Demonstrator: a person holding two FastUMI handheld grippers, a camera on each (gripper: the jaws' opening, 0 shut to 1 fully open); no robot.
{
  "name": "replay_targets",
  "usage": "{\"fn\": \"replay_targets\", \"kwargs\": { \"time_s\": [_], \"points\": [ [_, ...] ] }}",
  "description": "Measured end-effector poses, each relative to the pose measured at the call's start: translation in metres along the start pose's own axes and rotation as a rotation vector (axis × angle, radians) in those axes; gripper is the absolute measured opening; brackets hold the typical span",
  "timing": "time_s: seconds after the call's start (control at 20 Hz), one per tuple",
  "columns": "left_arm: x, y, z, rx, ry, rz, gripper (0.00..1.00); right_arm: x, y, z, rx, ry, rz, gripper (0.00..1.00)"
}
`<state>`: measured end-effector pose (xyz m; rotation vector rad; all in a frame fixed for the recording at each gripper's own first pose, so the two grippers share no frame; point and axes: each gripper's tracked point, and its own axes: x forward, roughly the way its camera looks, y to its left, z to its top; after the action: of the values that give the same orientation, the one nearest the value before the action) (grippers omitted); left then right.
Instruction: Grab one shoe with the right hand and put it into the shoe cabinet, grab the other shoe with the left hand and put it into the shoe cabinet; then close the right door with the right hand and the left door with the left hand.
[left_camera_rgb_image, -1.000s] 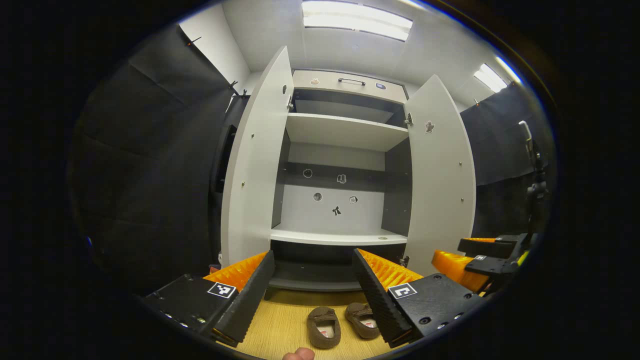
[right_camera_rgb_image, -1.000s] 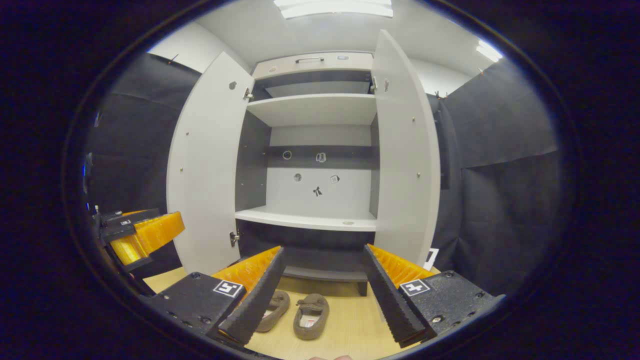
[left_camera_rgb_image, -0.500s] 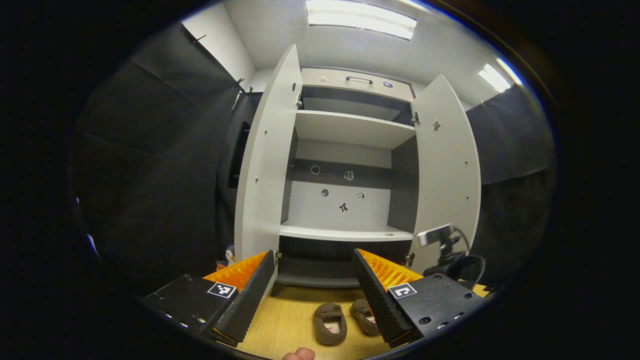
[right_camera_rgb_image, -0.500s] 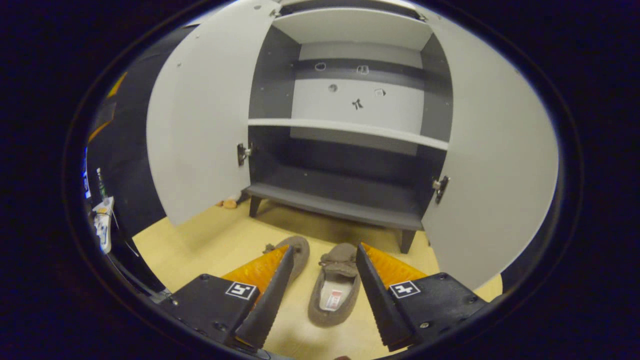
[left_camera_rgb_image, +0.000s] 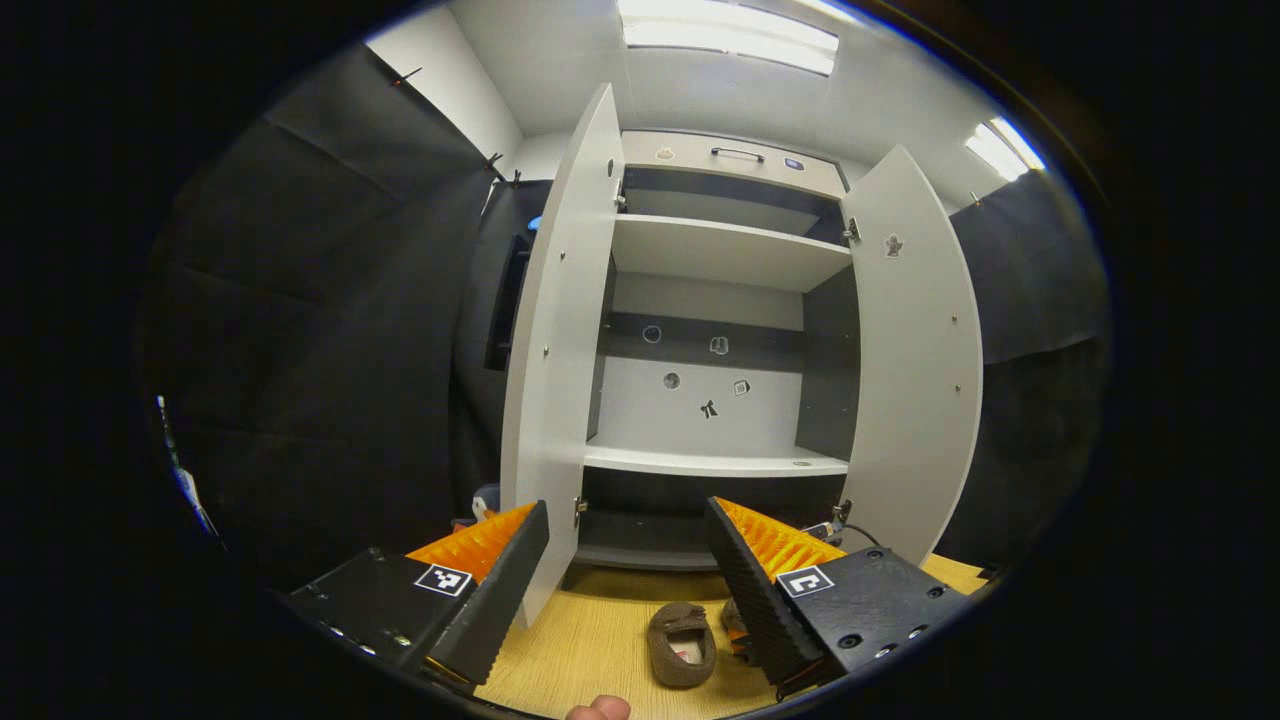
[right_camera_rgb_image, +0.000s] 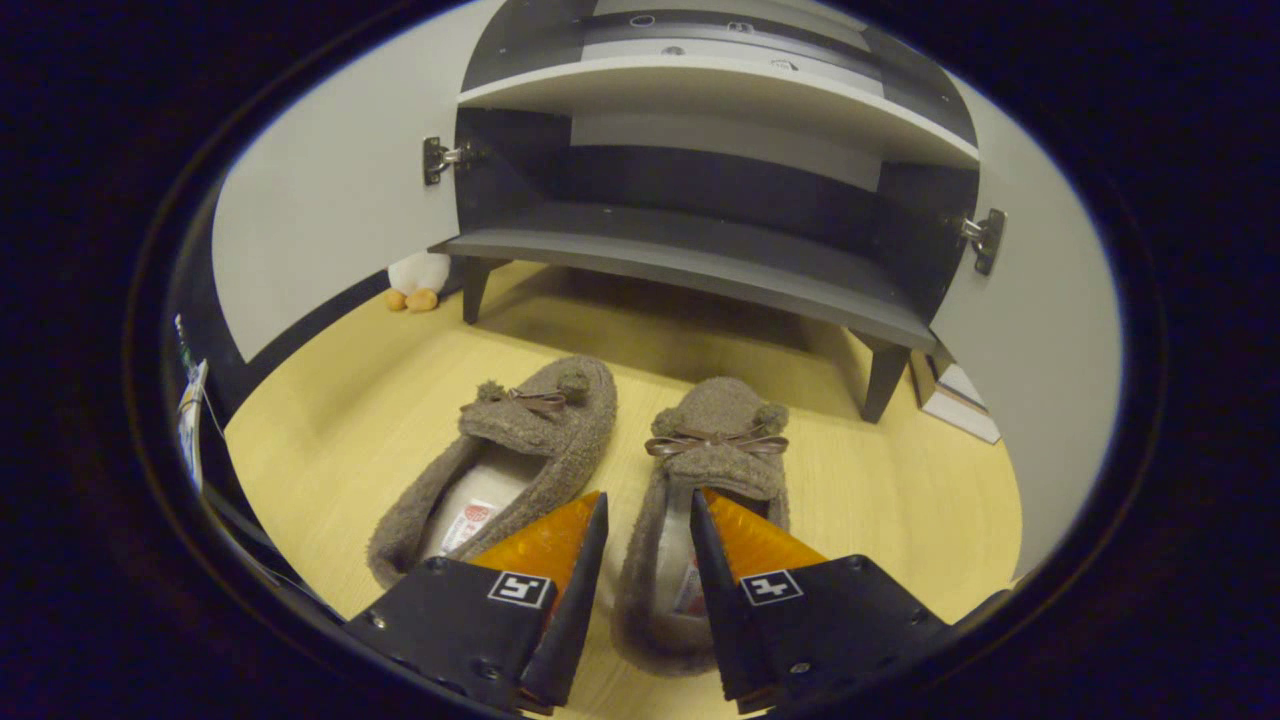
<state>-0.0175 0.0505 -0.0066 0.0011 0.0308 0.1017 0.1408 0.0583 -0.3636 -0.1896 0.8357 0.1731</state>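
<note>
Your right gripper (right_camera_rgb_image: 645, 510) is low over the right shoe (right_camera_rgb_image: 705, 500), jaws narrowed astride its left wall; contact unclear. Left shoe (right_camera_rgb_image: 505, 465) just beside. Your left gripper (left_camera_rgb_image: 625, 560) gapes, empty, facing shoe cabinet (left_camera_rgb_image: 715, 340), both doors wide.

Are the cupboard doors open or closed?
Open. Both doors, left door and right door, swing outward, showing the bare shelves inside.

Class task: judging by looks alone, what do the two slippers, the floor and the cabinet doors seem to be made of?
Slippers: fuzzy brown fleece or wool-like fabric with a nubby pile, plus thin bows that may be leather.
Floor: pale wood or laminate; fine grain lines show.
Doors: smooth matte light-grey board, probably laminated.
</note>
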Motion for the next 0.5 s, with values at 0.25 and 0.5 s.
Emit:
{"fn": "replay_targets", "kwargs": {
  "time_s": [0.25, 0.5],
  "points": [
    [0.002, 0.002, -0.002, 0.003, 0.005, 0.003, 0.95, 0.019, -0.007, -0.008, -0.044, -0.006, -0.072, 0.43],
    [0.004, 0.000, -0.005, 0.002, 0.010, -0.004, 0.95, 0.018, -0.011, -0.003, -0.054, -0.045, -0.073, 0.11]
  ]
}}
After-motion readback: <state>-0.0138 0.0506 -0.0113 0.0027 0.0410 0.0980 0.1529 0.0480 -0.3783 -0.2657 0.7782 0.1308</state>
